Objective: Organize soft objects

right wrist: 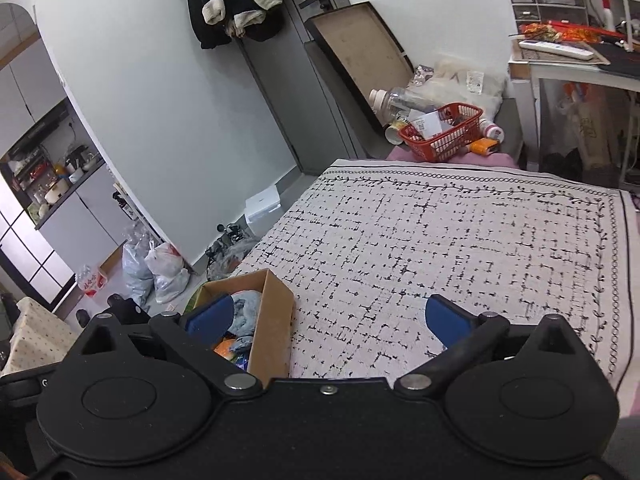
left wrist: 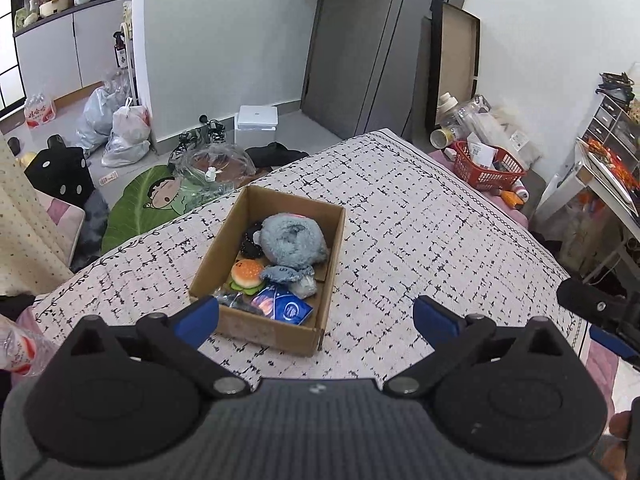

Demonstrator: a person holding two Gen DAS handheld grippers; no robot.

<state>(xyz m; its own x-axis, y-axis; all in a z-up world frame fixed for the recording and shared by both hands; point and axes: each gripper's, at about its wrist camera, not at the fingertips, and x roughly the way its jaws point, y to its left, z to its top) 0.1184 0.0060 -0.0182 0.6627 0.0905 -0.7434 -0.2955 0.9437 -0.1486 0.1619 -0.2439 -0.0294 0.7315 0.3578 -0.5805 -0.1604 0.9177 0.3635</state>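
A brown cardboard box sits on the black-and-white patterned bedspread. Inside lie a grey-blue plush, a smaller blue plush, a burger toy, a black item and a blue packet. My left gripper is open and empty, just in front of the box's near end. My right gripper is open and empty, above the bedspread with the box at its left finger. The right gripper also shows in the left wrist view at the right edge.
A red basket with clutter stands past the bed's far corner, also in the right wrist view. Bags, a white box and a green leaf mat lie on the floor left of the bed. A desk stands at the right.
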